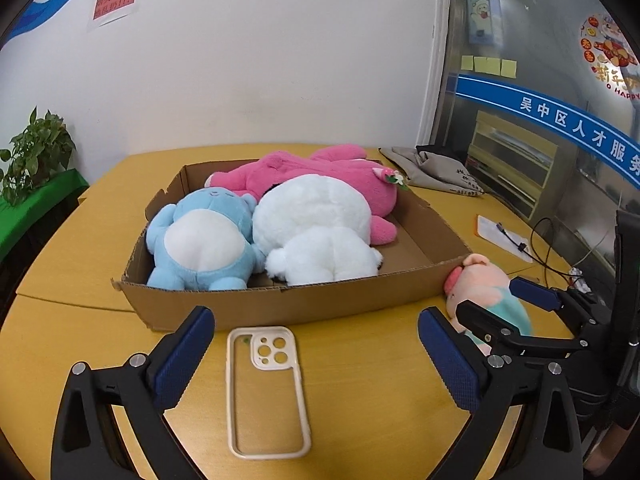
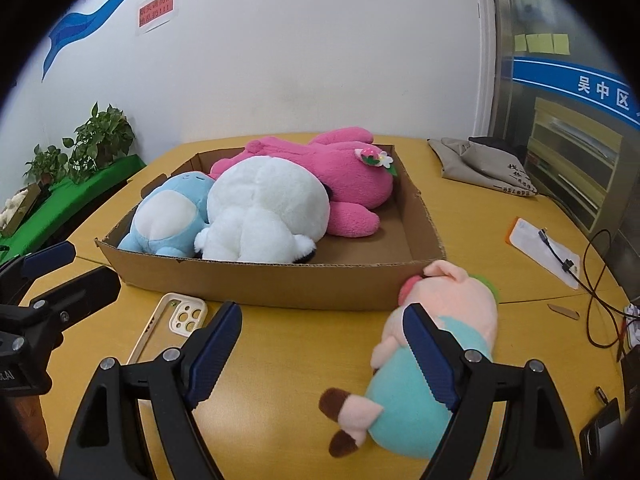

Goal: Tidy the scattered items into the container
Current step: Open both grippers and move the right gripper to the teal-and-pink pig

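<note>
Inside cardboard box (image 1: 288, 304): three plush toys; outside: one pig plush (image 2: 436, 360).

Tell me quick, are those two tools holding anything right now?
Left tool: open, empty, above the phone case.
Right tool: open, holding nothing; the pig plush lies beside its right finger.

The white plush (image 2: 264, 216) is covering part of the pink plush (image 2: 352, 184) and the blue plush (image 2: 160, 220) in the cardboard box (image 2: 280, 284), while the right claw's finger (image 2: 432, 360) is hiding part of the pig plush (image 2: 452, 320), and the red wall sign (image 1: 114, 2) is reading too blurred to tell.
</note>
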Motion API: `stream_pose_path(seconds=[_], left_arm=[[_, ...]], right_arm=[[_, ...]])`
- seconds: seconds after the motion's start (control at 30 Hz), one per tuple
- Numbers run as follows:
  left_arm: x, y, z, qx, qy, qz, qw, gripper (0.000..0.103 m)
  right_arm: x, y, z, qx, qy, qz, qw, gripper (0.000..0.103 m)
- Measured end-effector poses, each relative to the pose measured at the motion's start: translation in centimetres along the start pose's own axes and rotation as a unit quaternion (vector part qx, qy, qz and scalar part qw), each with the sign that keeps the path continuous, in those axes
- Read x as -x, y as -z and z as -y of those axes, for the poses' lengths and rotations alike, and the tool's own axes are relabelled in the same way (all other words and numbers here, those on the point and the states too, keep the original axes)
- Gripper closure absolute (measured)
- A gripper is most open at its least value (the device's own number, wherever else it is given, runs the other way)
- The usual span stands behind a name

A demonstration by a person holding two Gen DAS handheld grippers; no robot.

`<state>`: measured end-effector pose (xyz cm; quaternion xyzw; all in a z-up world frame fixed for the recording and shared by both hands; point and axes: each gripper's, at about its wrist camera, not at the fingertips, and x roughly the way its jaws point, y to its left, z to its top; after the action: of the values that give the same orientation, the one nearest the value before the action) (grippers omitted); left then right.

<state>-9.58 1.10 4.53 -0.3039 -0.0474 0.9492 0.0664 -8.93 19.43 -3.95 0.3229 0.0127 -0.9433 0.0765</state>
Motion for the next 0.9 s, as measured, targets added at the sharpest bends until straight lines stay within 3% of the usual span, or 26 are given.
stream_pose_path(seconds=[0.3,0.9], left_arm=[[0.2,0.7,0.3,0.018,0.009,-0.007,0.9998,0.0],[-2.8,1.2,2.1,0.006,0.036,-0.039,0.9986,0.0]], right_arm=[[0.8,0.7,0.8,-0.004,-0.011,-0.005,1.0,0.02],[-0.7,2.1,4.7,-0.044,-0.006,-0.029,0.999,0.02]])
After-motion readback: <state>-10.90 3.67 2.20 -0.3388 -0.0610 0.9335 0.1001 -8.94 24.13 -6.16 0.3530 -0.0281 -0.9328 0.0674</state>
